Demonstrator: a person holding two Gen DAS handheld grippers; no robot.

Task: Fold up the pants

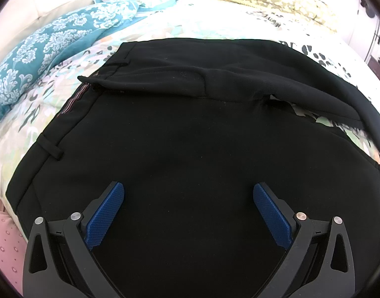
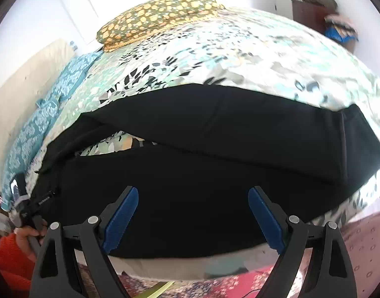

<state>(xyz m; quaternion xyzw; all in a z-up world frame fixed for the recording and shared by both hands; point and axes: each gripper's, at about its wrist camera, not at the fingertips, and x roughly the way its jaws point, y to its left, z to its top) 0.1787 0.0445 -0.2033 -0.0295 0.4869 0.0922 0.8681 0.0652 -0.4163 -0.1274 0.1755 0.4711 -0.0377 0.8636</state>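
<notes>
Black pants [image 1: 180, 129] lie flat on a bed with a floral sheet [image 1: 65, 74]. The waistband, with belt loops and a striped inner lining, is at the left in the left wrist view. My left gripper [image 1: 188, 191] is open and empty, hovering over the seat area near the waistband. In the right wrist view the two legs [image 2: 214, 149] stretch across, with a gap of sheet between them at the left. My right gripper [image 2: 193, 196] is open and empty above the near leg. The left gripper [image 2: 23, 206], held by a hand, shows at the far left.
A teal patterned cloth [image 1: 41, 49] lies along the bed's far left side. A yellow-green spotted pillow [image 2: 160, 12] sits at the head. The bed's near edge [image 2: 180, 268] and a red rug [image 2: 239, 283] are below. A dark cabinet [image 2: 311, 10] stands at the back right.
</notes>
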